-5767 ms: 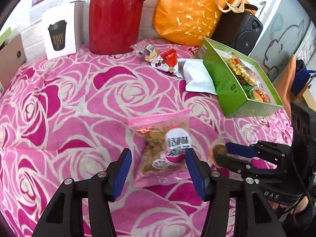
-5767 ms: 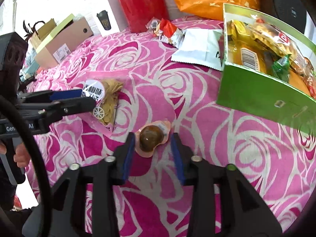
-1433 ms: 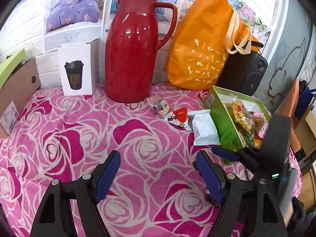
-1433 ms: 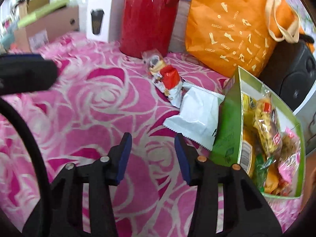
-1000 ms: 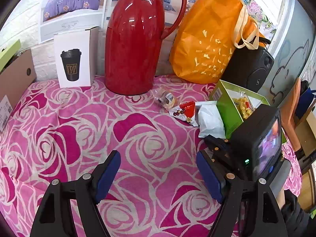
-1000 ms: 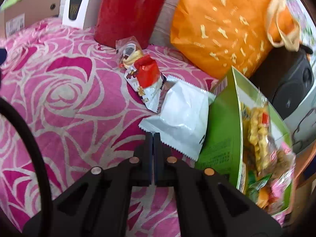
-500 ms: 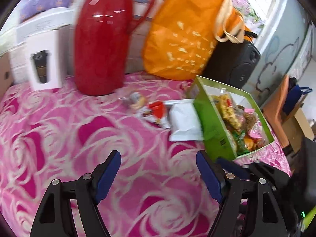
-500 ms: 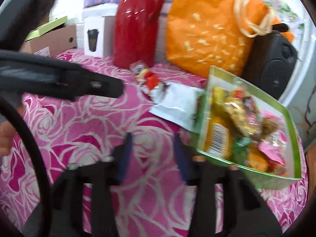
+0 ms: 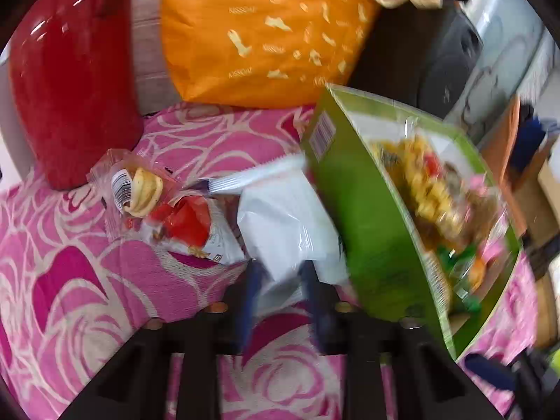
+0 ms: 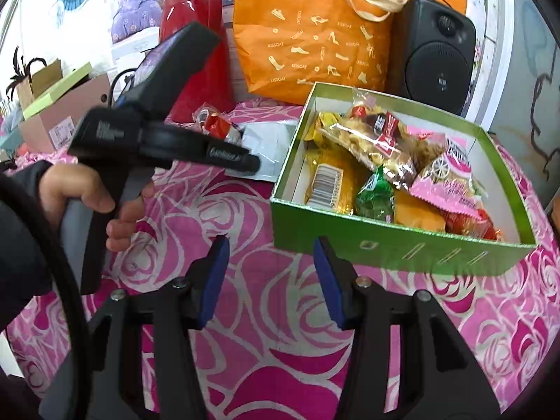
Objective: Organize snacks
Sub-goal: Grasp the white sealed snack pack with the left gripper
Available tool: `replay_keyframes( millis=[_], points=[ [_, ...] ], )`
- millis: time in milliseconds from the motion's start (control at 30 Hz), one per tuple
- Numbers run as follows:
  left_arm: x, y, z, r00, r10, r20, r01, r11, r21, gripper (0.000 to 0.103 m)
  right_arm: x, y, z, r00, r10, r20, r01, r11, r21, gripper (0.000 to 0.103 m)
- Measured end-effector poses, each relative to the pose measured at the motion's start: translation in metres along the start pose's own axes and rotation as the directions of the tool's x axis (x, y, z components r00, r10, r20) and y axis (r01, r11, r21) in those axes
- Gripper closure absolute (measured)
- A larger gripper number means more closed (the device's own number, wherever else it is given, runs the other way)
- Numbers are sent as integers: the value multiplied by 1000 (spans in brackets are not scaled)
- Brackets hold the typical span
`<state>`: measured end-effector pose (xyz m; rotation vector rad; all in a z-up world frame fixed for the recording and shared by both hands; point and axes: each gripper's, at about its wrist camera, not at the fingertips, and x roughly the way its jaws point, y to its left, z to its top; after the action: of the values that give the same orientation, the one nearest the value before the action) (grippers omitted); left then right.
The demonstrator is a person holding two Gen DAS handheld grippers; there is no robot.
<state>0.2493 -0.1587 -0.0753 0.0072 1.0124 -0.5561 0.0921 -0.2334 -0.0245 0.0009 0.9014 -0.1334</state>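
Note:
A white snack packet lies on the pink rose cloth beside the green box. My left gripper has its blue fingers narrowed on the packet's near edge; this view is motion-blurred. A red packet and a clear packet of curled biscuits lie just to its left. In the right wrist view, the green box holds several snack bags. A hand holds the left gripper low over the white packet. My right gripper is open with nothing in it, near the box's front wall.
A red thermos, an orange tote bag and a black speaker stand along the back. A cardboard box with a green lid sits at the far left. Bare cloth lies in front of the right gripper.
My left gripper has moved forward and down onto the white packet, and its fingers have narrowed from wide open. The right gripper has drawn back and stands wide open.

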Motion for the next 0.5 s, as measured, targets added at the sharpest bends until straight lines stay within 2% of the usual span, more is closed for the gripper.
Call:
replay_keyframes(
  millis=[67, 133, 233, 367, 433, 467, 500],
  points=[
    [-4, 6, -8, 1000, -24, -6, 24, 1000, -14, 91, -1, 2, -2, 1000, 1, 1, -1, 1000, -6, 51],
    [-16, 15, -19, 998, -58, -6, 57, 997, -53, 92, -1, 4, -4, 1000, 13, -7, -13, 1000, -4, 51],
    [-41, 23, -45, 996, -93, -7, 92, 994, -57, 92, -2, 8, -7, 999, 46, -15, -46, 999, 3, 51],
    [-80, 36, -96, 995, -97, -22, 96, 994, -47, 92, 3, 16, -10, 989, 138, -44, -138, 990, 14, 48],
    [-101, 42, -121, 997, -83, -9, 82, 995, -49, 85, 7, 21, -12, 979, 196, -57, -194, 980, 39, 41],
    [-108, 44, -125, 997, -71, 1, 71, 996, -55, 71, 8, 23, -12, 974, 220, -60, -217, 975, 47, 39],
    [-118, 48, -133, 998, -52, 28, 54, 996, -73, 47, 10, 26, -12, 968, 242, -64, -238, 970, 53, 39]
  ],
)
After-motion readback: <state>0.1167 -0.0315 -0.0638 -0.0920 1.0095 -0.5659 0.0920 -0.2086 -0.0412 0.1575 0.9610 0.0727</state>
